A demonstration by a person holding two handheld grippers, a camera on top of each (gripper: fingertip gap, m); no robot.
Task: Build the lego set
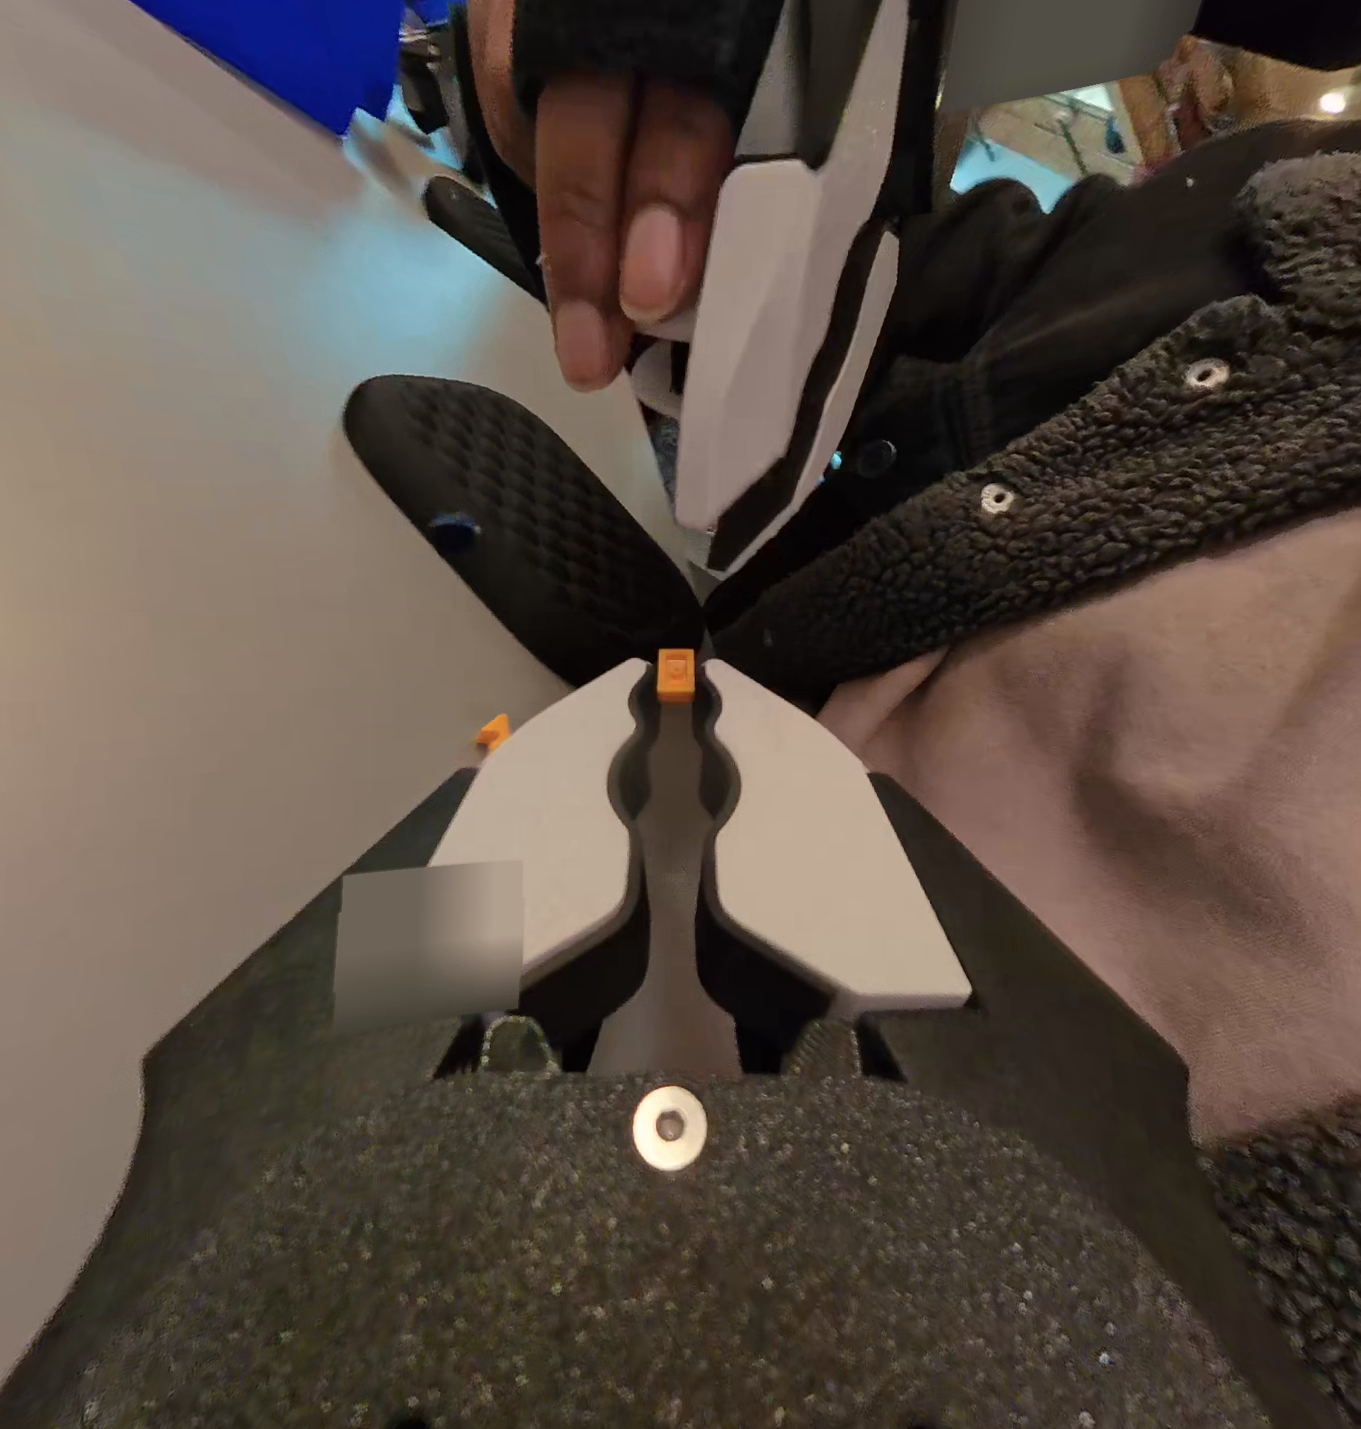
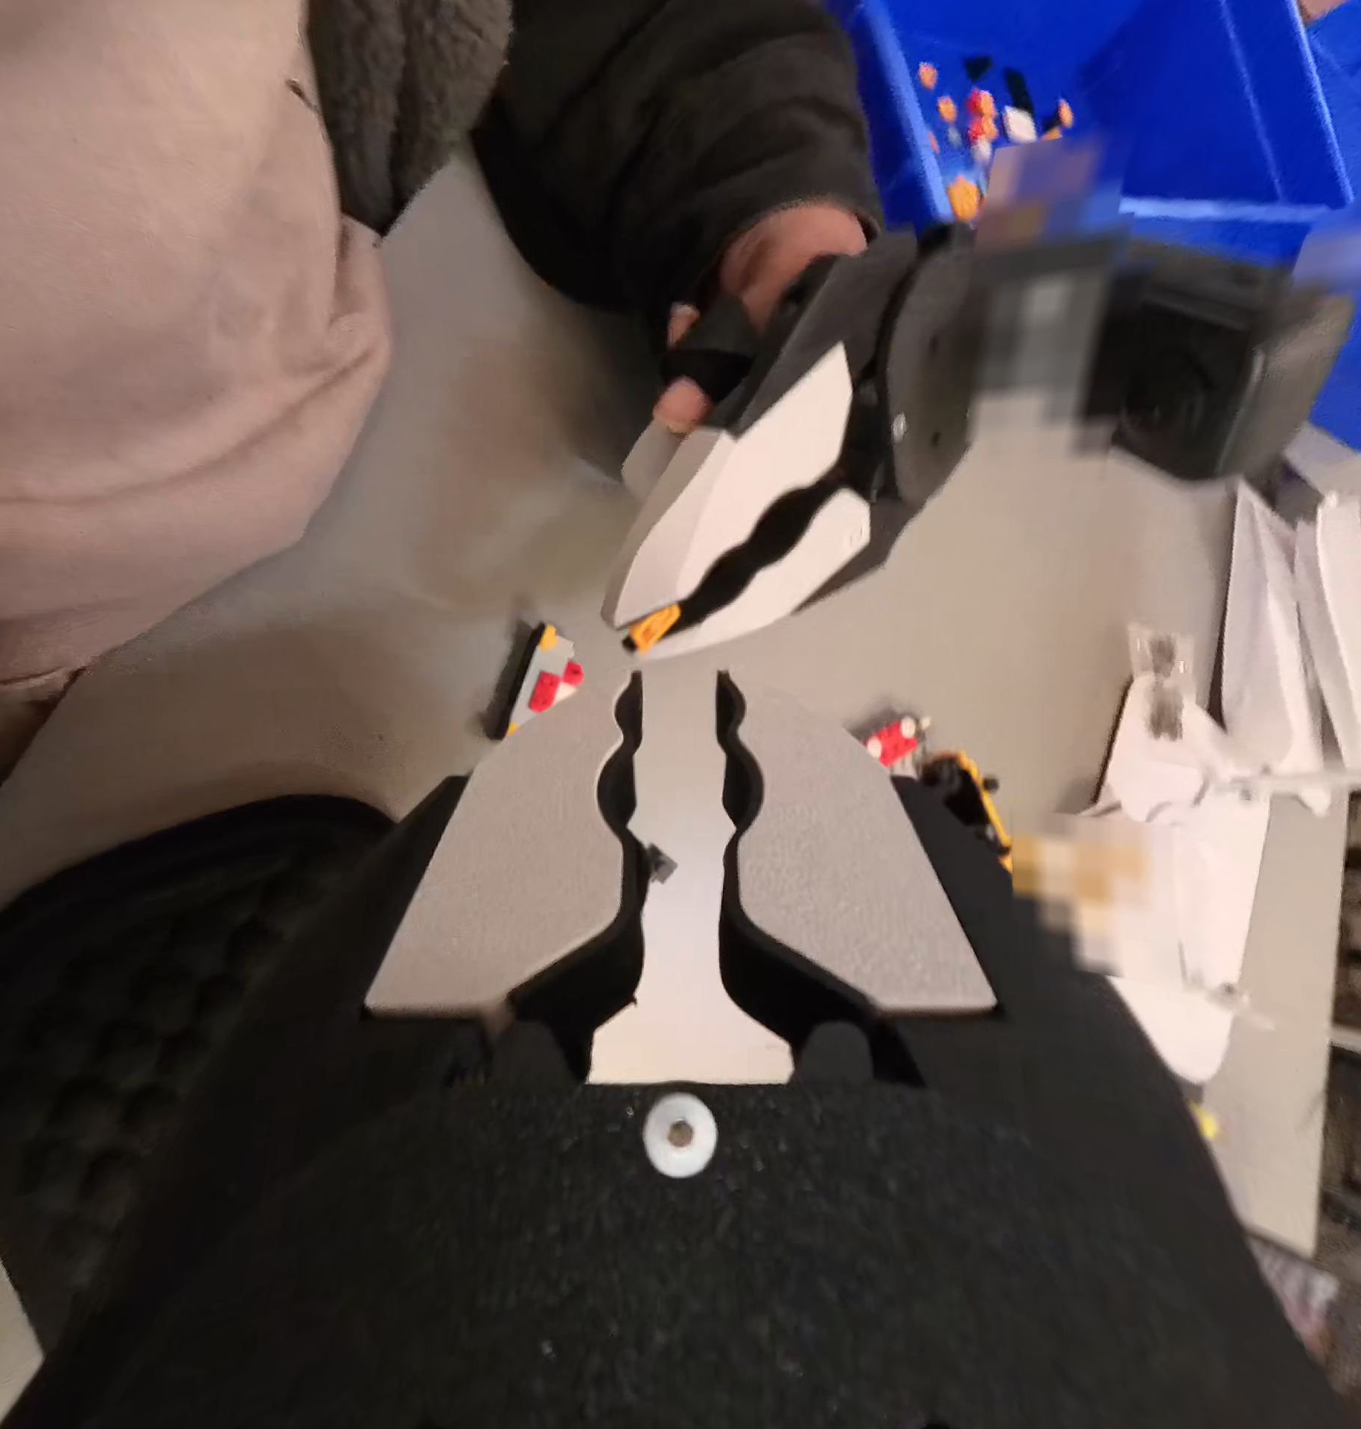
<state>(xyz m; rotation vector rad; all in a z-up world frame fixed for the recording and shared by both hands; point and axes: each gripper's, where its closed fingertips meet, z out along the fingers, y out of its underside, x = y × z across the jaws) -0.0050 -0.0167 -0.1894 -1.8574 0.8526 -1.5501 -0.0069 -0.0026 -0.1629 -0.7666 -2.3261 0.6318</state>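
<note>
Two grippers meet just past the table edge (image 1: 646, 464), over my lap. Bare table lies beyond. My left gripper (image 1: 675, 680) is clenched on a small orange lego plate (image 1: 675, 674) at its fingertips — my right gripper (image 2: 677, 680) stands parted, holding nothing. A grey lego build (image 2: 542, 684) lies on the table, just beside the plate.

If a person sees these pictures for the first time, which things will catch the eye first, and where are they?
First, the small orange brick pinched at the tips of the left gripper, in the middle of the left wrist view. Next, the right gripper, open with its tips close to the brick. Then the blue bin of loose pieces at the top right of the right wrist view.
</note>
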